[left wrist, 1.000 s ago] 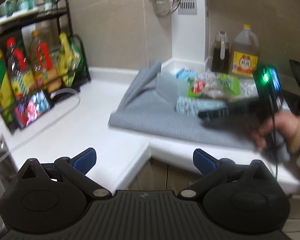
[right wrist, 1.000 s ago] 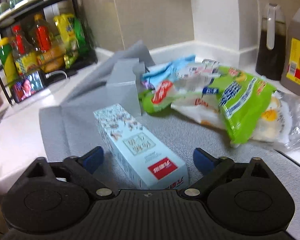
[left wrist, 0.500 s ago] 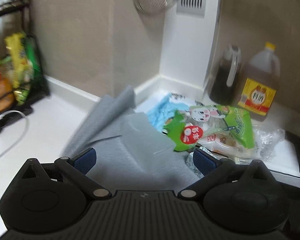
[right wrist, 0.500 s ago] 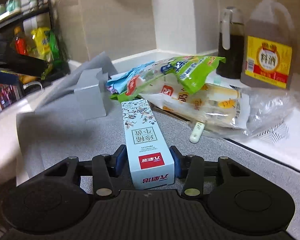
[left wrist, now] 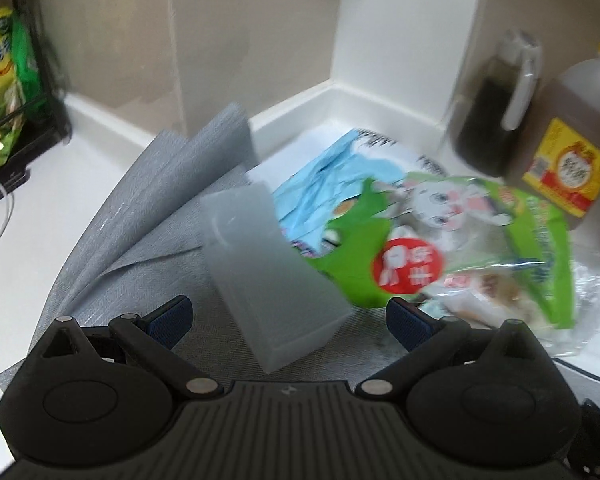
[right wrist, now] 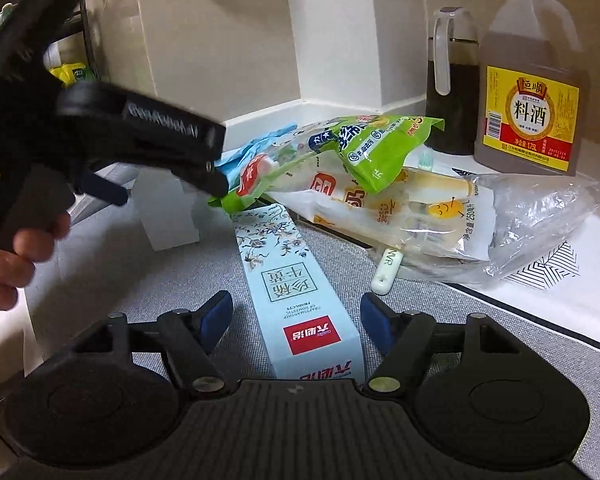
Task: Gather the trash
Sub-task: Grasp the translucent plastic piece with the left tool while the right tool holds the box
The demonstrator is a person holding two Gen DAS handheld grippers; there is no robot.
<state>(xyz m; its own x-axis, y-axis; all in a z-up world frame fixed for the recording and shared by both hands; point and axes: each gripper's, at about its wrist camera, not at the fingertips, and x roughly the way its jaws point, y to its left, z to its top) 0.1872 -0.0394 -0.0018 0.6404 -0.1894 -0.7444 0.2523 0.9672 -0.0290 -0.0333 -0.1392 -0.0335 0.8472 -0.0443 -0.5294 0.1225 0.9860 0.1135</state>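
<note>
Right wrist view: right gripper (right wrist: pixel 296 320) jaws opening astride the light, stiff carton (right wrist: pixel 300 300) (take its long sides); left gripper (left wrist: pixel 286 316) jaws spread, empty.

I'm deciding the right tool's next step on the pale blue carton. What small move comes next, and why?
Probably close the right tool on the pale blue carton: its jaws are opening, the carton lies between them on the grey mat, and neither pad touches it.
</note>
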